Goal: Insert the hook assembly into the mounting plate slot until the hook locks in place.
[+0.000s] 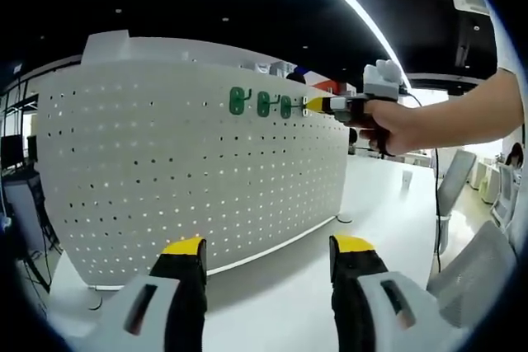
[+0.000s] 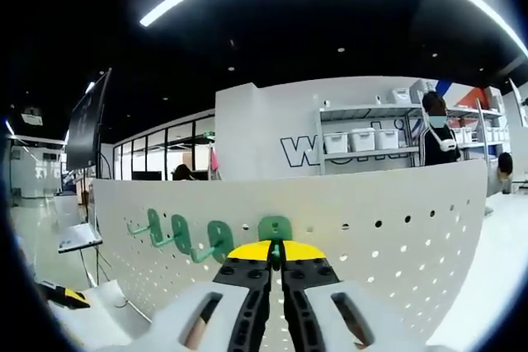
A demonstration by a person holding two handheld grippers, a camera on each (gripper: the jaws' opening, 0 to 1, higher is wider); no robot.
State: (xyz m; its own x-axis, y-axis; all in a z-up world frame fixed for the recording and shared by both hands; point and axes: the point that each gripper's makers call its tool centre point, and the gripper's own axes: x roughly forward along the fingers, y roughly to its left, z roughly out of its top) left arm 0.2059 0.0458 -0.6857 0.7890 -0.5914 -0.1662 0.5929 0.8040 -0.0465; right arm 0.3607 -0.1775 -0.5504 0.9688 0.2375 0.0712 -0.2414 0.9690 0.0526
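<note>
While the back wall in the right gripper view carries large dark lettering [image 2: 299, 151] that begins "wo" and is cut off by a metal shelf of white storage bins [image 2: 363, 139], no other writing can be read in either view.

Centre frame in that view, the right gripper [image 2: 276, 251] has its yellow-tipped jaws pressed together on a green plastic hook with a rounded back plate [image 2: 275, 228], which sits against the white perforated pegboard panel [image 2: 396, 237] near its upper edge. To its left along the same row hang three more green hooks [image 2: 183, 235], their arms pointing toward the lower left.

Across in the left gripper view, the same gripper [image 1: 312, 105] appears at upper right, held in a person's bare hand [image 1: 394, 124], its yellow tip at the board beside the row of green hooks [image 1: 261, 104]. The left gripper [image 1: 268, 251] rises from the bottom of the frame with its jaws spread wide and nothing between them (it hangs well short of the board).

Curving away to the right, the pegboard stands on a white tabletop [image 1: 371, 195]; its bottom edge runs diagonally above the left jaws, and bare table lies open toward the right of the frame. Grey chair backs [image 1: 455, 183] stand past the table's far edge.
</note>
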